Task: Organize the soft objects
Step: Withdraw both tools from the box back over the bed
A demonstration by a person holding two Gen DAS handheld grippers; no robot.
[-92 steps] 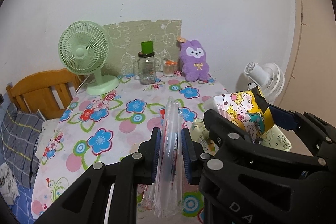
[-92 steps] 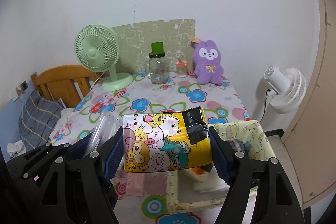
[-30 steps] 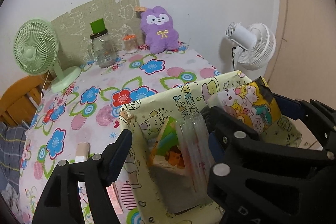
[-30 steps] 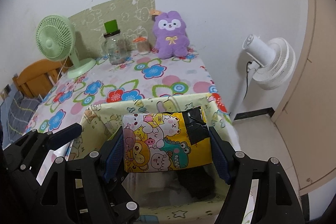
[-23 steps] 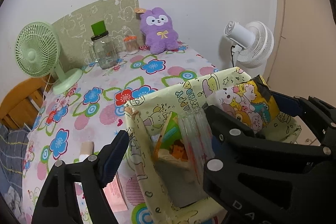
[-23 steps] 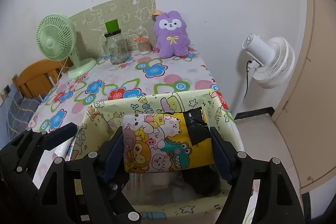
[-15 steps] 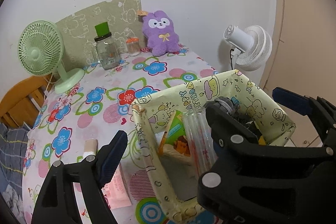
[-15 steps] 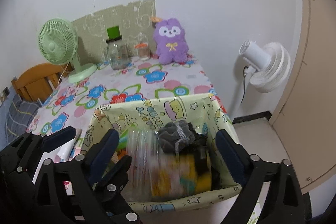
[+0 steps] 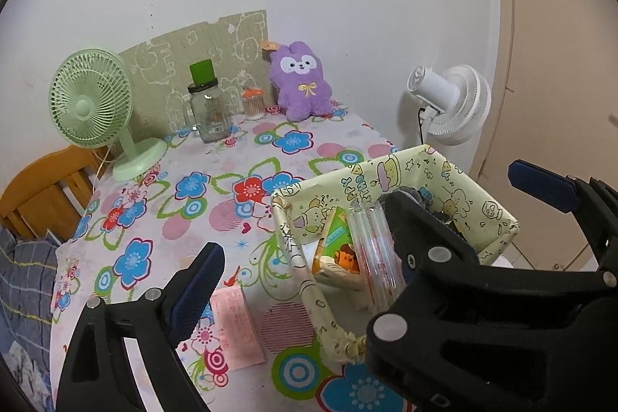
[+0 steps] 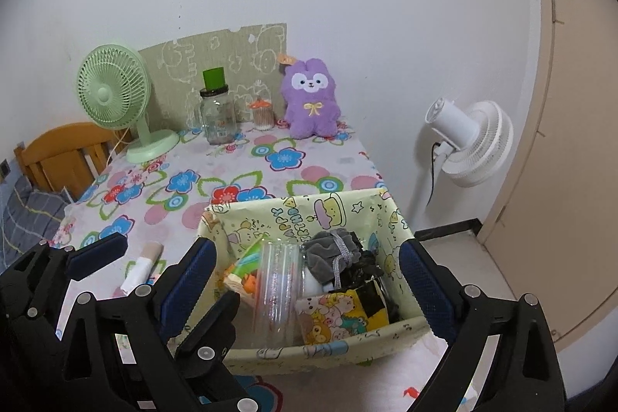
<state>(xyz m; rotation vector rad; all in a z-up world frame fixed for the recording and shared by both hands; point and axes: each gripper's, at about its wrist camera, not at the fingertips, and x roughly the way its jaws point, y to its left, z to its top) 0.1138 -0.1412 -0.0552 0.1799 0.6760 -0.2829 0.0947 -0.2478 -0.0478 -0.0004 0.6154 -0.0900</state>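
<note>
Fabric bin (image 10: pixel 349 211): clear pack (image 10: pixel 276 290), cartoon pouch (image 10: pixel 342 311), perhaps grey socks (image 10: pixel 332 255); both grippers empty, left gripper (image 9: pixel 305 246) widening.

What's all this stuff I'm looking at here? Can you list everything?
Table: one, flowered cloth.
Fabric bin: one, pale yellow, near edge.
Clear packet: one, in bin.
Cartoon pouch: one, yellow, in bin.
Grey cloth: one, in bin.
Plush rabbit: one, purple, far edge.
Desk fan: one, green, far left.
Glass jar: one, green lid.
Small jar: one, orange top.
Floor fan: one, white, right.
Pink packet: one, beside bin.
Tube: one, beige-white.
Chair: one, wooden.
Left gripper: black, opening, holding nothing.
Right gripper: black, open, empty.
</note>
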